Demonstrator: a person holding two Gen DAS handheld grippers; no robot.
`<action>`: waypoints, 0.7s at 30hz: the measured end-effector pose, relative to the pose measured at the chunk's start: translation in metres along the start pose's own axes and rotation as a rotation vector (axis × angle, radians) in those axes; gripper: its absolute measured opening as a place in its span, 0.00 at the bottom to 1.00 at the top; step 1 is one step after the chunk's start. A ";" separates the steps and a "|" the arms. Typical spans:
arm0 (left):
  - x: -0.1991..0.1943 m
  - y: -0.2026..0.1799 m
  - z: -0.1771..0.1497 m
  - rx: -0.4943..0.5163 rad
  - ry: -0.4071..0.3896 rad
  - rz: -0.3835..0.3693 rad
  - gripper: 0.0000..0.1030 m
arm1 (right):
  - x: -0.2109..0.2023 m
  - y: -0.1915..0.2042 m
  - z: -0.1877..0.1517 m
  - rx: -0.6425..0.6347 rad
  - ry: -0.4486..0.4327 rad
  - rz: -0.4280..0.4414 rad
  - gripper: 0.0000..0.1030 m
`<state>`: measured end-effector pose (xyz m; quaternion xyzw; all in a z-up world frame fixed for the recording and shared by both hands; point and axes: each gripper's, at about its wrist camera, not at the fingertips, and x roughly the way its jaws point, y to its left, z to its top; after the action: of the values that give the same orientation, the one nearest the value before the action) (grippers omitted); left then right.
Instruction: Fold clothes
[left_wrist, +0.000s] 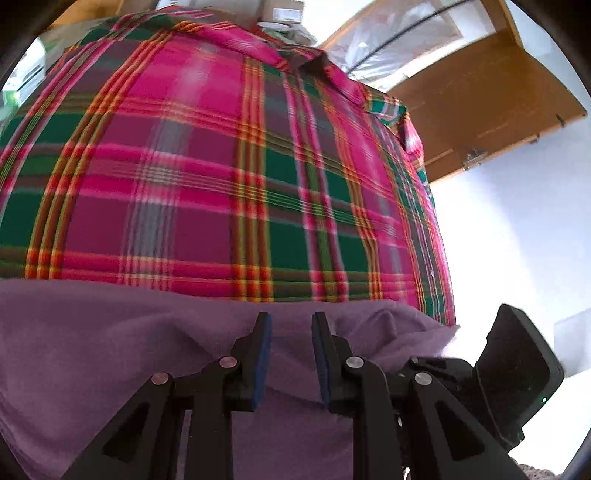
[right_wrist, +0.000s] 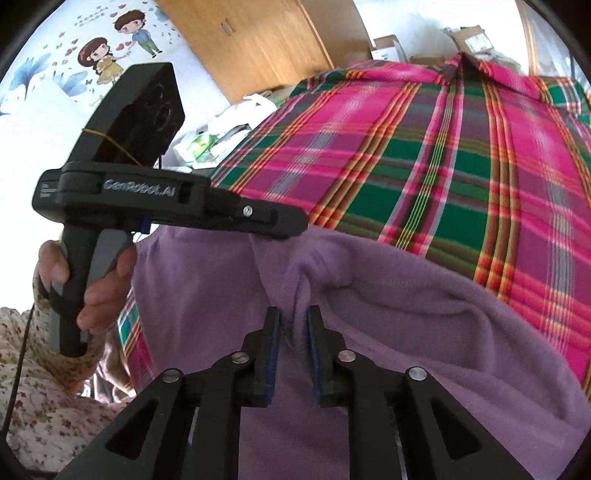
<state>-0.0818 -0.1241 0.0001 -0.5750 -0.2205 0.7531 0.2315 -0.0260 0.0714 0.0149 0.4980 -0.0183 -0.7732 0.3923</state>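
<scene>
Directly ahead of both claws, a purple garment lies bunched on a plaid cloth, its near edge cut off. Left gripper and right gripper each stand slightly parted; whether either pinches fabric, I cannot tell.

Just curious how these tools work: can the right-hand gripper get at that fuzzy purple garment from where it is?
Probably yes. The right gripper sits right at the fuzzy purple garment, jaws slightly apart around a raised fold, with nothing between. The left gripper is beside it, not blocking.
</scene>
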 end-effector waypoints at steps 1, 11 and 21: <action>0.001 0.002 0.001 -0.007 -0.001 0.000 0.21 | 0.000 -0.001 -0.001 0.006 0.003 0.005 0.18; 0.005 0.010 0.000 -0.017 0.003 0.002 0.21 | -0.010 -0.038 0.009 0.204 -0.007 0.108 0.26; 0.001 0.011 0.004 -0.024 -0.011 -0.005 0.21 | 0.021 -0.044 0.020 0.232 0.102 0.250 0.35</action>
<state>-0.0864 -0.1323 -0.0058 -0.5730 -0.2321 0.7531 0.2251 -0.0723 0.0815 -0.0094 0.5724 -0.1494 -0.6848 0.4255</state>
